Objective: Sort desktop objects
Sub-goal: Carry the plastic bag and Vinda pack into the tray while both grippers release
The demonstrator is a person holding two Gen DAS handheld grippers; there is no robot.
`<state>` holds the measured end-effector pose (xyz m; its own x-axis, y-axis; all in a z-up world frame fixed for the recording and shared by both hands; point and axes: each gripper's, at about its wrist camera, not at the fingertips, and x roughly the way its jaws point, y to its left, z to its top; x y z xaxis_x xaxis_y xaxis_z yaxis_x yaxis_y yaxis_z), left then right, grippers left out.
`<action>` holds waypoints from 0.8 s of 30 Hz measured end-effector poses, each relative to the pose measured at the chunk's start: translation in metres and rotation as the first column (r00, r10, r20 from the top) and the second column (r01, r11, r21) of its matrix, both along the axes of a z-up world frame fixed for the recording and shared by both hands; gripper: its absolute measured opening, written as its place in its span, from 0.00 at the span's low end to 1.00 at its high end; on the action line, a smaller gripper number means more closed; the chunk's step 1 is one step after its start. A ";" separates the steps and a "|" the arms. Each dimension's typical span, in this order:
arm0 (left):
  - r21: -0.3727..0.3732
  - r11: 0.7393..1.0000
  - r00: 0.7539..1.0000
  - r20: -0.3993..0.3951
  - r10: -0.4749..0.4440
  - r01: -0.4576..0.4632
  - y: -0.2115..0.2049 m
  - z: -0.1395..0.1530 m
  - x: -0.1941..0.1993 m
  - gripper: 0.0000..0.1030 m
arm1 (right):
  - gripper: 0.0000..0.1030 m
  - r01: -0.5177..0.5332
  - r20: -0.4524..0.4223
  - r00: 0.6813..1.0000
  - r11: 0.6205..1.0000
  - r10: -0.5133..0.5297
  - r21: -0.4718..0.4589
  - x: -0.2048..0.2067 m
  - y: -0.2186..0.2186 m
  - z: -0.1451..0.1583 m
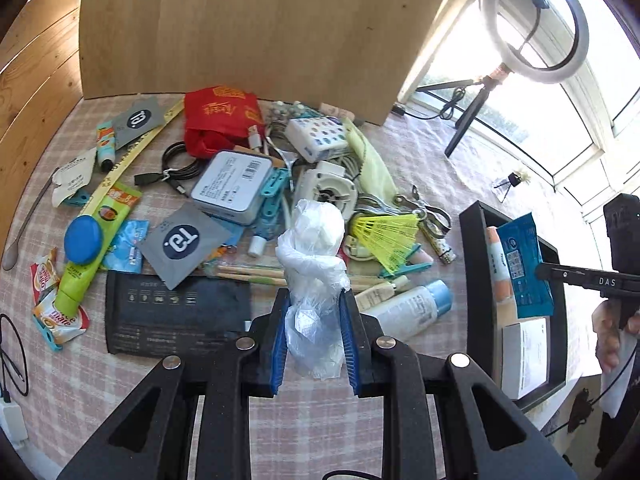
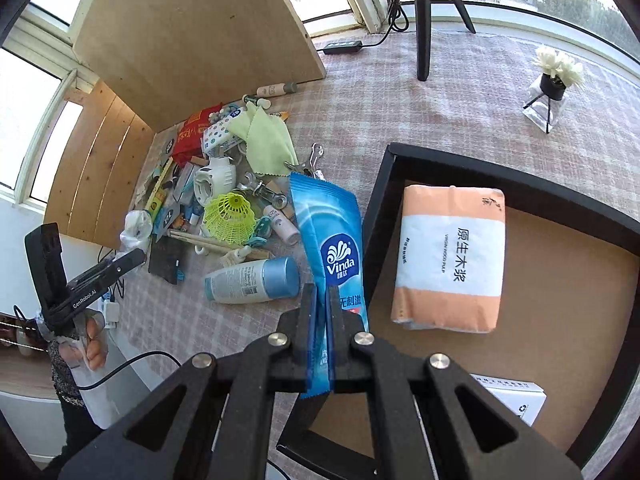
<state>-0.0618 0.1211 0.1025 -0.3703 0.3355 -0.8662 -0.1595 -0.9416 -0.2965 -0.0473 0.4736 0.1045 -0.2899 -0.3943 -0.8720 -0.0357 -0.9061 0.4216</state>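
Right gripper (image 2: 322, 300) clamps the Vinda wipes packet (image 2: 334, 248) beside the black tray (image 2: 378, 216) for depositing; left gripper (image 1: 314, 312) grips 1 crumpled plastic bag (image 1: 314, 256).

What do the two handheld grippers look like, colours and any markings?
Both are matte black linkage frames with round silver pivot pins. The left gripper has blue ribbed pads on its fingers and white "GenRobot.AI" lettering. The right gripper shows plain black fingers and "DAS" lettering.

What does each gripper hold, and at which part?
The left gripper pinches the plastic bag near its lower end. The right gripper clamps the wipes packet at its near end.
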 end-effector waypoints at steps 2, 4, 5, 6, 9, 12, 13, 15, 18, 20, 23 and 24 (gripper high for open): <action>0.020 0.998 0.998 -0.002 -0.057 0.057 0.031 0.004 0.006 0.22 | 0.04 0.032 -0.014 0.999 0.999 -0.032 0.002 0.011 0.015 0.006; 0.039 0.992 0.993 -0.004 -0.116 0.116 0.060 0.006 0.012 0.22 | 0.04 0.066 -0.024 0.998 0.998 -0.066 0.014 0.020 0.030 0.009; 0.049 0.988 0.990 -0.003 -0.144 0.144 0.075 0.006 0.015 0.22 | 0.04 0.083 -0.026 0.996 0.996 -0.083 0.016 0.024 0.037 0.010; 0.056 0.984 0.985 -0.002 -0.170 0.170 0.089 0.006 0.018 0.22 | 0.04 0.100 -0.025 0.995 0.995 -0.100 0.017 0.028 0.044 0.010; 0.072 0.967 0.969 0.005 -0.245 0.244 0.128 0.005 0.026 0.22 | 0.04 0.149 -0.023 0.989 0.988 -0.149 0.025 0.041 0.065 0.009; 0.076 0.948 0.950 0.009 -0.311 0.310 0.162 0.006 0.036 0.22 | 0.04 0.189 -0.022 0.982 0.981 -0.188 0.035 0.051 0.084 0.008; 0.077 0.941 0.944 0.010 -0.331 0.329 0.172 0.006 0.038 0.22 | 0.04 0.201 -0.022 0.980 0.979 -0.200 0.041 0.055 0.090 0.008; 0.078 0.929 0.932 0.011 -0.363 0.361 0.187 0.007 0.044 0.22 | 0.04 0.225 -0.020 0.974 0.973 -0.224 0.052 0.061 0.101 0.006; 0.067 0.912 0.914 0.009 -0.406 0.405 0.208 0.008 0.053 0.22 | 0.04 0.264 -0.015 0.964 0.963 -0.264 0.058 0.070 0.117 0.004; 0.058 0.902 0.903 0.010 -0.429 0.427 0.219 0.009 0.059 0.22 | 0.04 0.285 -0.015 0.959 0.956 -0.284 0.064 0.076 0.125 0.003; 0.030 0.890 0.890 0.009 -0.456 0.455 0.233 0.008 0.066 0.22 | 0.04 0.305 -0.013 0.952 0.950 -0.305 0.072 0.082 0.135 0.003; 0.021 0.886 0.886 0.009 -0.463 0.463 0.237 0.008 0.068 0.22 | 0.05 0.309 -0.012 0.951 0.948 -0.309 0.075 0.083 0.137 0.002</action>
